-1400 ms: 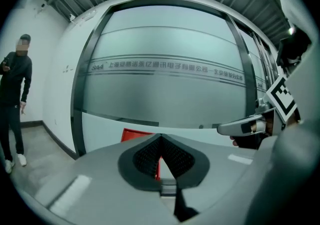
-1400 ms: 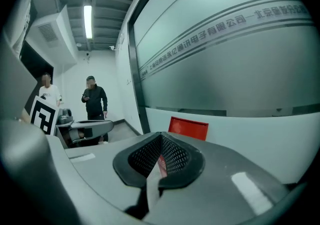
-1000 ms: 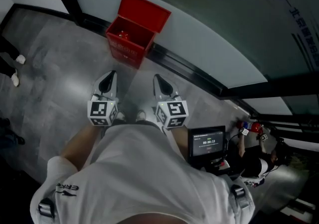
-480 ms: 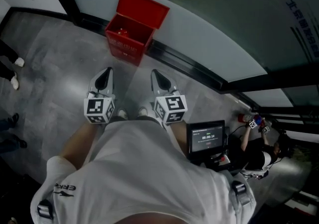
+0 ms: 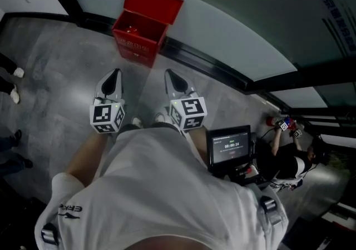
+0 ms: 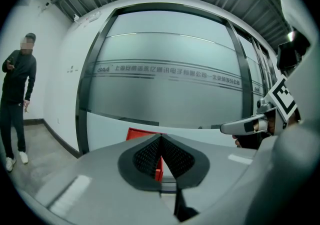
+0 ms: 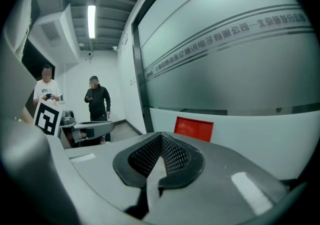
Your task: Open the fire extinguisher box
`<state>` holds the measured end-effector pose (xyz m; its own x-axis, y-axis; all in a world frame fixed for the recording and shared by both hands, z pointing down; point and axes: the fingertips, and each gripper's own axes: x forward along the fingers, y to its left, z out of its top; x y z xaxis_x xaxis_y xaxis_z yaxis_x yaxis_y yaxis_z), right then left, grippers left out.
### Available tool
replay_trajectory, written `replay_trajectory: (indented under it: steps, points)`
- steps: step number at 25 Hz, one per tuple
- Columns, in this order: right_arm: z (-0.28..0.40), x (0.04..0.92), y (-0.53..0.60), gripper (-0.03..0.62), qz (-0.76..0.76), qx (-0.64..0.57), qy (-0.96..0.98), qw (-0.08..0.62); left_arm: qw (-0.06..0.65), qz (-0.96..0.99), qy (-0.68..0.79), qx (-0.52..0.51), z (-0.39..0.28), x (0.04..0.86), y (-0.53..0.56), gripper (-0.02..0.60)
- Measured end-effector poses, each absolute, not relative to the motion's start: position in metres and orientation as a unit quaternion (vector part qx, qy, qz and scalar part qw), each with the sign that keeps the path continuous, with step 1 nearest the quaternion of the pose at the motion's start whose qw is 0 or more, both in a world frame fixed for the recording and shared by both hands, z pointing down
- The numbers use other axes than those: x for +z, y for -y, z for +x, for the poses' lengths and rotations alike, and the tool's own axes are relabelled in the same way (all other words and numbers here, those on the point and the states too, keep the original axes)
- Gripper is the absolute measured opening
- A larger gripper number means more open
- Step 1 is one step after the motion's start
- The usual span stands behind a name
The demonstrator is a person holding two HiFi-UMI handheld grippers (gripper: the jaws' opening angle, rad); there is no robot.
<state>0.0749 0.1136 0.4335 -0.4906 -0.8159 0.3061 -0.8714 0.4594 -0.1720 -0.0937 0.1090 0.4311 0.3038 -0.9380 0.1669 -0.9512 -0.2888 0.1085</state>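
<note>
Jaws clenched, empty. The fire extinguisher box (image 5: pixel 139 40) sits far ahead, between left gripper (image 5: pixel 115 74) and right gripper (image 5: pixel 168 75) - roughly equidistant, lid seemingly raised.

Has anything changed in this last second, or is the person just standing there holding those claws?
Hardly anything. Nothing was grasped or released: the left gripper and right gripper stay shut and empty, side by side, short of the red fire extinguisher box, still open against the wall. Only the head camera's view drifted slightly.

head view looks steeply down from above; both gripper views face the same red box (image 5: pixel 136 49) ahead.
</note>
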Motion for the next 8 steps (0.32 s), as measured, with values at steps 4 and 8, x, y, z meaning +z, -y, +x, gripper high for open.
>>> replay_trajectory:
  steps: [4, 8]
  points:
    - [0.0731, 0.4330, -0.1132, 0.011, 0.495, 0.153, 0.850, 0.092, 0.095, 0.802, 0.589, 0.035, -0.0941, 0.4304, -0.1094, 0.003]
    - [0.0685, 0.4320, -0.1103, 0.011, 0.490, 0.150, 0.854, 0.092, 0.093, 0.801, 0.591, 0.035, -0.0973, 0.4293, -0.1081, 0.003]
